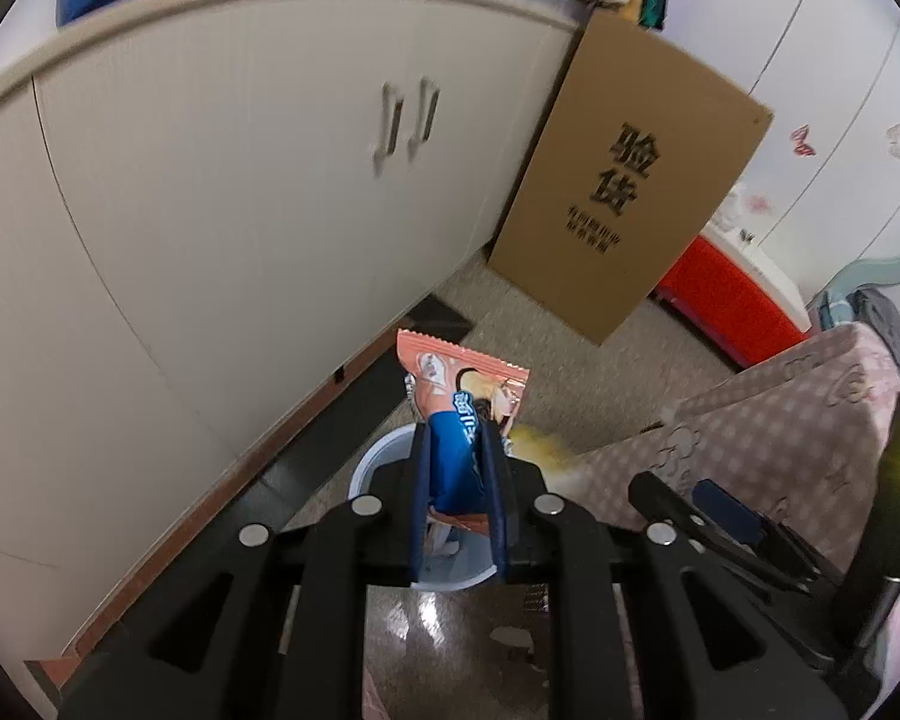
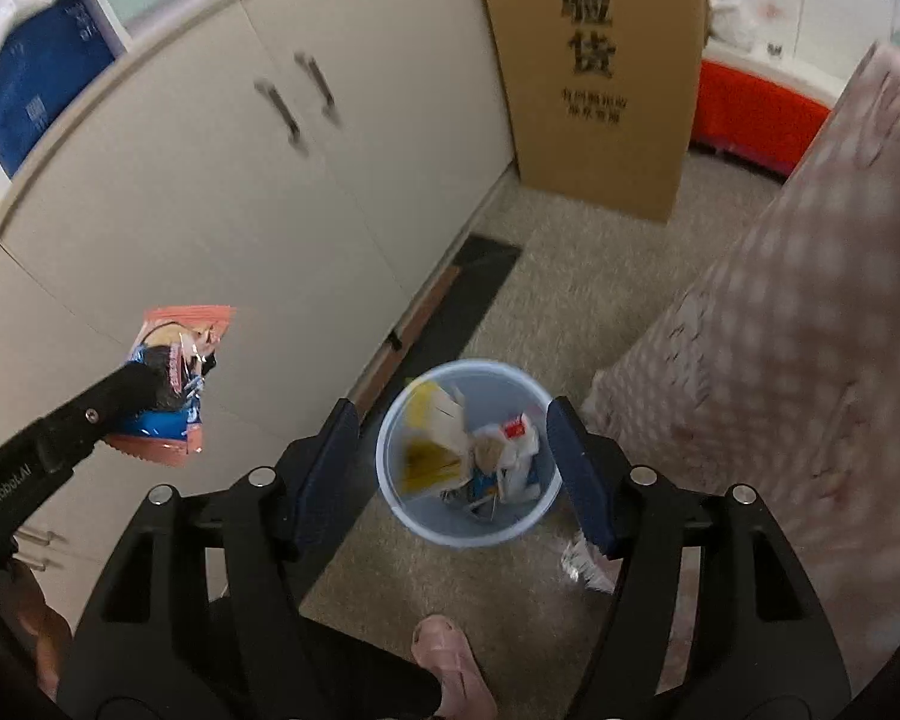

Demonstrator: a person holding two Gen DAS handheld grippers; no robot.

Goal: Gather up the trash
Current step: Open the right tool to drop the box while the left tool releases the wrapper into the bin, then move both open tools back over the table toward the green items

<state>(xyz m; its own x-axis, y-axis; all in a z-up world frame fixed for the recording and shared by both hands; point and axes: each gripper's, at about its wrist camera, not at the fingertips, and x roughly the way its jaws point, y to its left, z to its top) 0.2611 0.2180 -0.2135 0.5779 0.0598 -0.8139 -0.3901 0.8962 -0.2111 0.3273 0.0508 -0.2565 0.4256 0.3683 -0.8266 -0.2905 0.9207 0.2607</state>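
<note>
My left gripper (image 1: 457, 450) is shut on an orange and blue snack wrapper (image 1: 468, 390) and holds it in the air above the pale blue trash bin (image 1: 369, 471). In the right wrist view the same wrapper (image 2: 174, 384) hangs from the left gripper (image 2: 168, 387) to the left of the bin. My right gripper (image 2: 456, 450) is open and empty, its jaws framing the bin (image 2: 540, 516) from above. The bin holds several pieces of paper and wrapper trash (image 2: 450, 450).
White cabinet doors (image 2: 210, 180) run along the left. A cardboard box (image 2: 594, 72) stands at the back, a red crate (image 2: 750, 114) behind it. A pink patterned cover (image 2: 780, 360) is on the right. A clear wrapper (image 2: 582, 564) lies on the carpet beside the bin. A foot in a pink sandal (image 2: 450, 660) is near.
</note>
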